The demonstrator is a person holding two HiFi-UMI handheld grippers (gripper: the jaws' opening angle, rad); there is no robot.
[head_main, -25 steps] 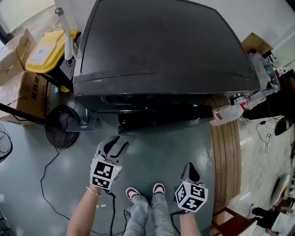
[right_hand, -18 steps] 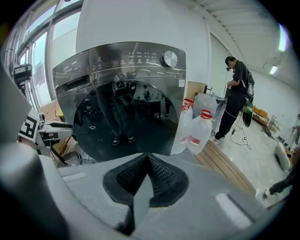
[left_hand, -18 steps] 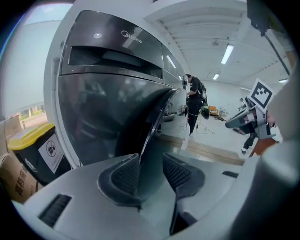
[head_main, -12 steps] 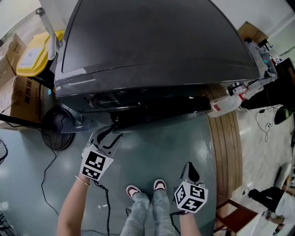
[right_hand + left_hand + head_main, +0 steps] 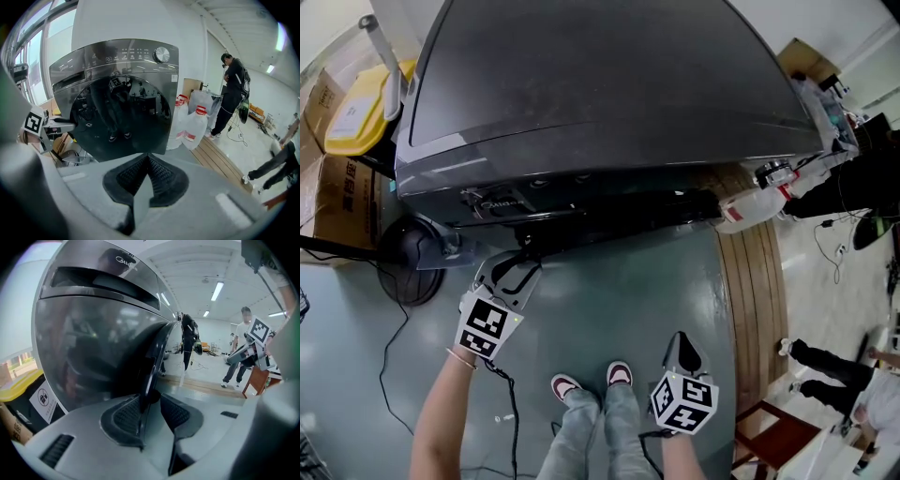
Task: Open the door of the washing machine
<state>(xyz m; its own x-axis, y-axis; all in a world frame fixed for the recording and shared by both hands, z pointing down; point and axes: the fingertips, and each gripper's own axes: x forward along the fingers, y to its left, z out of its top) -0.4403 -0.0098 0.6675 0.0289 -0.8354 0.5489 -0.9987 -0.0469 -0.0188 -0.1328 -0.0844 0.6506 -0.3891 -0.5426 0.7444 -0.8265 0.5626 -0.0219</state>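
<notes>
Zero opened so far: the door [image 5: 119, 117] of the washing machine [image 5: 609, 84] looks flush with the front (no gap shows in the right gripper view).
Left hand-held gripper [image 5: 517, 267]: at the door's left edge, low on the machine front. Its jaws are apart and have just been closing. The door rim [image 5: 152, 362] is between them, close against one pad with a gap to the other.
Right hand-held gripper [image 5: 682, 342]: jaws together, nothing in them, well back from the machine above the floor.
Left to do: clamp on the rim, pull, swing the door out (my read).
Count: 1 washing machine, 1 door, 2 hand-held grippers, 2 white jugs [image 5: 194, 123] with red caps beside the machine.
</notes>
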